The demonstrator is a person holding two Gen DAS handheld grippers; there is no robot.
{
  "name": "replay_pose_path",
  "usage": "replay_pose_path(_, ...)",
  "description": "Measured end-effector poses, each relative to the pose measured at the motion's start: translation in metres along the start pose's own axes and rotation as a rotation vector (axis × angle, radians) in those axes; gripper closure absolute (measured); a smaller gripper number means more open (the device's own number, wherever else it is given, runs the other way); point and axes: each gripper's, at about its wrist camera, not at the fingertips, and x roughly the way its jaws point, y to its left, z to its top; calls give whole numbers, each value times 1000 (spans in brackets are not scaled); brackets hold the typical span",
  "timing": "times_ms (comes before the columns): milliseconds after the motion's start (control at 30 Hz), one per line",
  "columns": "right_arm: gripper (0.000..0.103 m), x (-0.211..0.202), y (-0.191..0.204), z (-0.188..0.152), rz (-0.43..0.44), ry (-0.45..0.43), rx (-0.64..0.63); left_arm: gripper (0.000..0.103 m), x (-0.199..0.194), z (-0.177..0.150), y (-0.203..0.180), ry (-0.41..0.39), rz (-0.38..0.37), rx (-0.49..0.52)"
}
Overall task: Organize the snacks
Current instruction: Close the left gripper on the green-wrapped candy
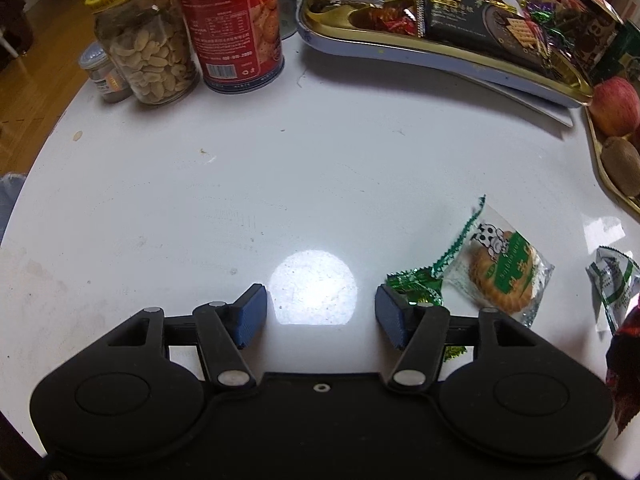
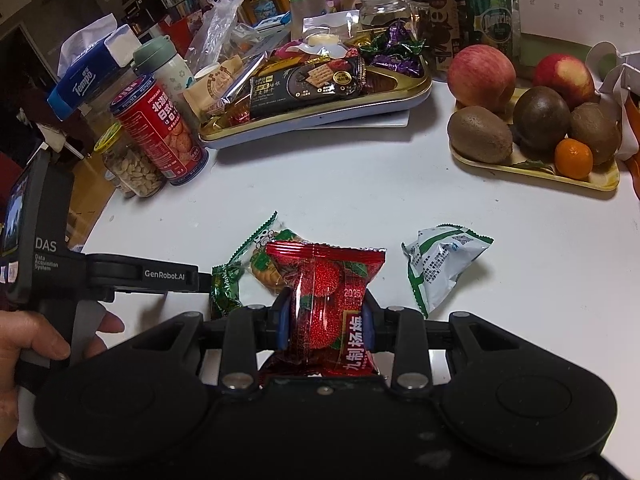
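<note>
A: That red waxberry packet (image 2: 328,300) is clamped across its middle in the right tongs (image 2: 326,320), held just above the white counter (image 2: 360,176). The foil is puffed and crinkly, so it looks light and soft, probably slippery too.

B: I'd say a squeeze on the belly could crush what's inside. A sealed end seam would likely be a safer hold.

A: The left tongs (image 1: 320,316) are spread wide with nothing between them, only bare counter below.

B: Just right of them lies a green-wrapped candy (image 1: 416,286), touching the biscuit packet (image 1: 504,272). That biscuit looks brittle; take it by the crimped edge, I'd guess.

A: 1 silver-green packet (image 2: 440,264) sits beside those, apart. Farther back, the gold tray (image 2: 416,90) is already heaped with snacks, with the red biscuit tin (image 2: 160,132) and peanut jar (image 2: 132,168) to its left and a fruit tray (image 2: 536,166) to its right.
</note>
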Motion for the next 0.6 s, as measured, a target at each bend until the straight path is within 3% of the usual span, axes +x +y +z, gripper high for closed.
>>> replay_pose_path(133,68,-2,-1,1,2,-5,8,40,-4,2,2,-23,15,-14)
replay_pose_path(400,68,-2,0,0,3,-8,6,40,-12,1,-10,-29,-68,25)
replay_pose_path(600,68,-1,-1,1,4,-9,10,40,-12,2,-11,-16,-50,30)
